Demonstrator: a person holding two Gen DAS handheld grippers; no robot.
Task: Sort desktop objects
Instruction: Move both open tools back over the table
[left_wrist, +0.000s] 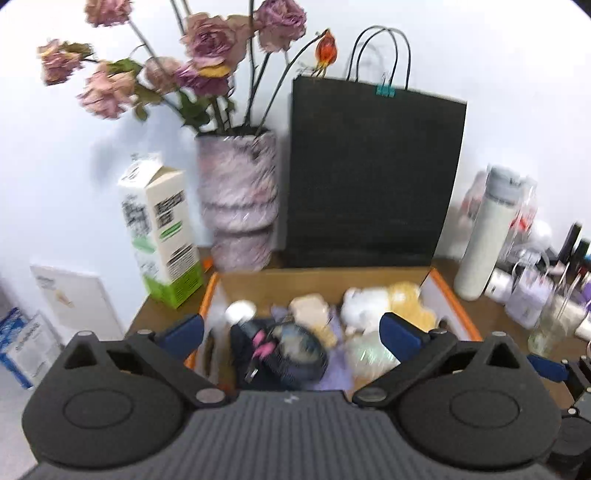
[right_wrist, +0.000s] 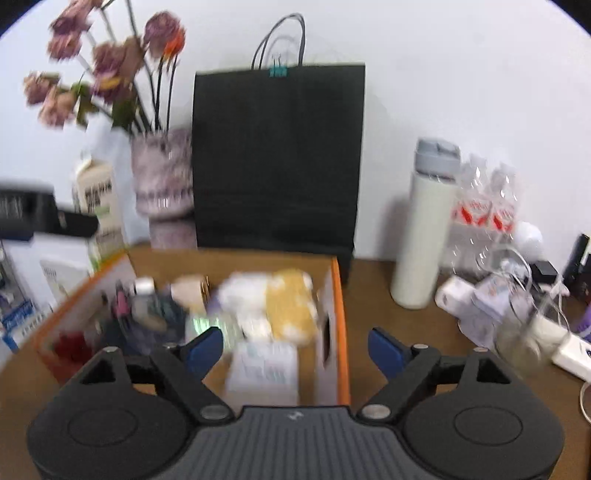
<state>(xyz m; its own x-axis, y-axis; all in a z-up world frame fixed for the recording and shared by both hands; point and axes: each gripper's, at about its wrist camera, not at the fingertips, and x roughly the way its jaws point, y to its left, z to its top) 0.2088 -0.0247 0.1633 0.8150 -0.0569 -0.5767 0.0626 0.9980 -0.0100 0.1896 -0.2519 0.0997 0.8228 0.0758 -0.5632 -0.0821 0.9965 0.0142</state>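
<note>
Cardboard box (right_wrist: 338, 295), orange-edged, crammed with blurred soft items; long axis runs 12 to 6 on desk (right_wrist: 388, 314). Left gripper (left_wrist: 291, 328) and right gripper (right_wrist: 295, 347) both spread apart, empty.

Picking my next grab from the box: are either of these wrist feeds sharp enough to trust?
Left wrist: mild motion blur, box contents smeared yet separable, black bag fairly crisp. Right wrist: heavier blur, box items run together, flowers streaked. Both: fisheye bends the edges; even light, no glare.

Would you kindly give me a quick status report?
Both hand-held grippers open, left, right, empty. Cardboard box full of items. Black bag upright behind it.
</note>
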